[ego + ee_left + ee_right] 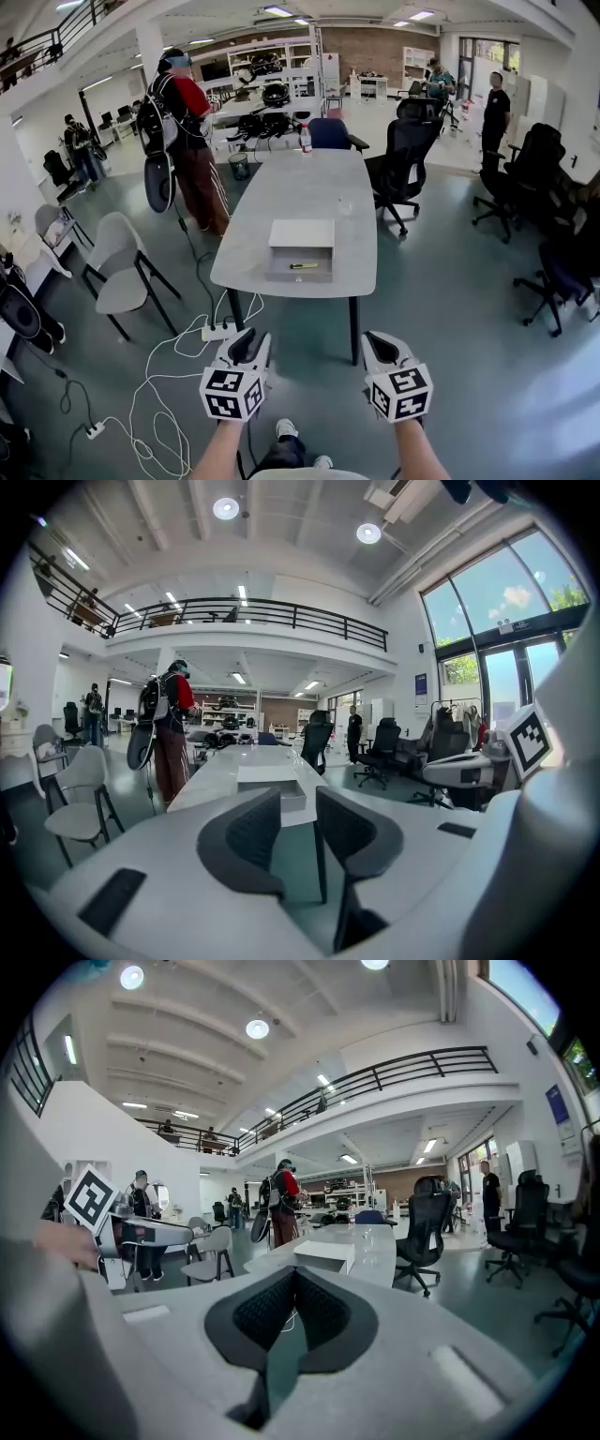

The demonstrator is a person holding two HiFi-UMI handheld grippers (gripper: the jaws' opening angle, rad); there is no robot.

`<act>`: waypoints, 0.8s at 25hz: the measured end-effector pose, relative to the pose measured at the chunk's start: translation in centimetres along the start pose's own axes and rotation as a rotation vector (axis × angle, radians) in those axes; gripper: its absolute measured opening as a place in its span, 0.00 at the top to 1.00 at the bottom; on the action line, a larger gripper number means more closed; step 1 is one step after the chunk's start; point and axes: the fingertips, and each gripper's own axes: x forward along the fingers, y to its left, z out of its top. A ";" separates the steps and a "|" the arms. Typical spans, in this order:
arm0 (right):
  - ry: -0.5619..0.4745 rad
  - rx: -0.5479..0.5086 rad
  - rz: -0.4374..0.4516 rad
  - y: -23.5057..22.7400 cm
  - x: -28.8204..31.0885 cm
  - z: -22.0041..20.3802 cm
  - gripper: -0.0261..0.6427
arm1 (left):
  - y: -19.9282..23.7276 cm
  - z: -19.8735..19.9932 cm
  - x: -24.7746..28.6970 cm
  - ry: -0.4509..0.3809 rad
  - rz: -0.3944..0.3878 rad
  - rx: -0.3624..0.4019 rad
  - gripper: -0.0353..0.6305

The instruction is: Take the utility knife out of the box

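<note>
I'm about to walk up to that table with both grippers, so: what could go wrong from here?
1. White cables and a power strip lie on the floor in front of the table: a trip or snag is possible.
2. The utility knife lies flat in the shallow box; a grab may shove it, or slide the box, rather than catch it.
3. The right gripper is shut; it must open first.

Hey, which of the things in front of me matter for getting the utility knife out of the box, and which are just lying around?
For the job: box, open on the table; utility knife, lying in it; left gripper, open, empty; right gripper, shut, empty.

Lying about: bottle at the table's far end; grey chair; power strip and cables on the floor.
</note>
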 end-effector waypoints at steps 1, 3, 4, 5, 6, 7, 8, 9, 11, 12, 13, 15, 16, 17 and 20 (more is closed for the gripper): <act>0.000 0.002 -0.001 -0.2 0.2 0.0 0.95 | 0.0 0.0 0.3 0.004 -0.005 -0.002 0.78; 0.001 0.003 -0.001 -0.6 0.9 0.0 0.95 | 0.2 0.1 1.0 0.009 -0.010 0.000 0.75; 0.001 0.003 0.001 -0.6 1.4 0.1 0.95 | 0.4 0.1 1.3 0.009 -0.010 0.001 0.74; 0.002 0.003 0.003 -0.6 1.8 0.1 0.95 | 0.7 0.1 1.6 0.009 -0.009 0.000 0.73; 0.004 0.002 0.004 -0.7 2.3 0.2 0.95 | 1.0 0.1 1.9 0.010 -0.009 -0.003 0.72; 0.005 0.001 0.005 -0.8 2.7 0.3 0.95 | 1.3 0.1 2.2 0.010 -0.009 -0.006 0.71; 0.007 0.000 0.005 -0.9 3.2 0.4 0.95 | 1.6 0.1 2.7 0.011 -0.010 -0.009 0.71; 0.009 -0.001 0.004 -1.0 3.8 0.4 0.95 | 1.9 0.1 3.1 0.013 -0.013 -0.011 0.70; 0.013 0.000 0.001 -1.3 5.0 0.5 0.95 | 2.6 0.1 4.2 0.018 -0.021 -0.014 0.67; 0.015 0.000 -0.001 -1.5 5.6 0.6 0.95 | 2.9 0.1 4.8 0.021 -0.025 -0.016 0.66; 0.017 0.000 -0.004 -1.6 6.3 0.7 0.95 | 3.3 0.2 5.4 0.024 -0.029 -0.017 0.65; 0.021 -0.001 -0.009 -2.0 7.7 1.0 0.95 | 4.1 0.5 6.7 0.024 -0.038 -0.020 0.63; 0.025 -0.001 -0.012 -2.2 8.4 1.2 0.95 | 4.5 0.7 7.3 0.024 -0.042 -0.022 0.63; 0.029 -0.002 -0.015 -2.3 9.1 1.3 0.95 | 5.0 0.8 8.0 0.024 -0.046 -0.025 0.62; 0.043 0.000 -0.029 -2.8 11.2 1.5 0.95 | 6.5 1.1 9.9 0.030 -0.061 -0.038 0.61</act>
